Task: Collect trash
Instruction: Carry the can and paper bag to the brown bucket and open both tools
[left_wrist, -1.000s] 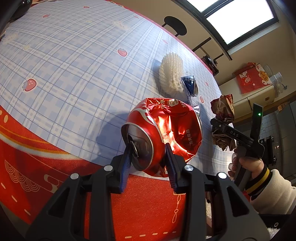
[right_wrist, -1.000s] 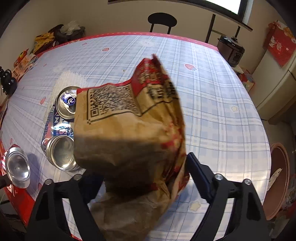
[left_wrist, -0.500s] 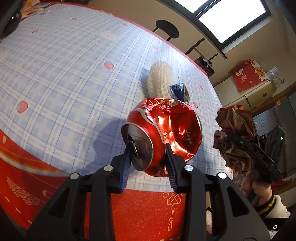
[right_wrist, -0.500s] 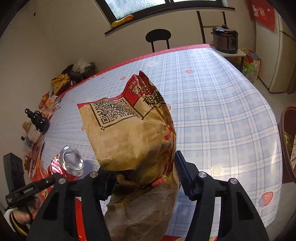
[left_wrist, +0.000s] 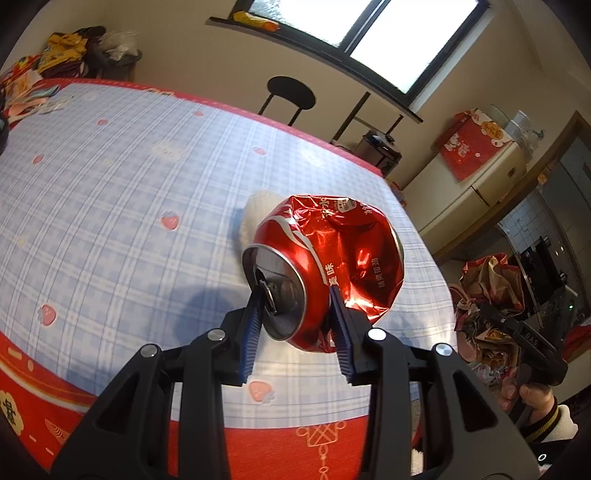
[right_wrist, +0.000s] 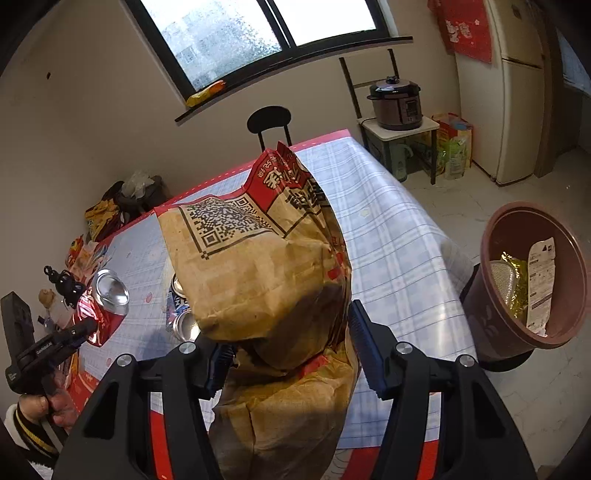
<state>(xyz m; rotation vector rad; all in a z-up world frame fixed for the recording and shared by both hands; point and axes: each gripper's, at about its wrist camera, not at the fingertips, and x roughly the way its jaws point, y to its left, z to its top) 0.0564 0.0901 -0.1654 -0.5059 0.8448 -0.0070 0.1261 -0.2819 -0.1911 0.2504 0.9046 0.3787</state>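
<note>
The left tool (left_wrist: 297, 321) is clamped on a crushed red aluminium can (left_wrist: 325, 269), its blue ribbed pads pressed against the silver lid end; the body beyond is dented and creased, shiny foil-like, with white lettering. The can hangs above the worktop (left_wrist: 110, 206), which is covered in a glossy blue-and-white plaid cloth with small strawberry prints and a red border. Just behind the can, a white foam net sleeve (left_wrist: 255, 218) lies on the worktop, mostly hidden by it.

The right tool (right_wrist: 288, 354) is closed on a crumpled brown paper bag (right_wrist: 258, 280), matt and wrinkled, with a red printed band and a black QR code near its upper edge; the bag bulges between the pads and fills the middle of the right wrist view. Behind the bag, two more cans (right_wrist: 181, 310) with silver ends lie on the worktop, partly hidden by it. To the right of the worktop, on the floor, stands a round brown plastic bin (right_wrist: 491, 317) holding a gold wrapper and a white slip.

Beyond the worktop's far edge stands a black round-backed chair (right_wrist: 269, 122), and to its right a dark pressure cooker (right_wrist: 395, 103) on a small stand. In the right wrist view the left hand (right_wrist: 55, 402) grips its tool's handle at the worktop's left, cuff striped black and yellow.
</note>
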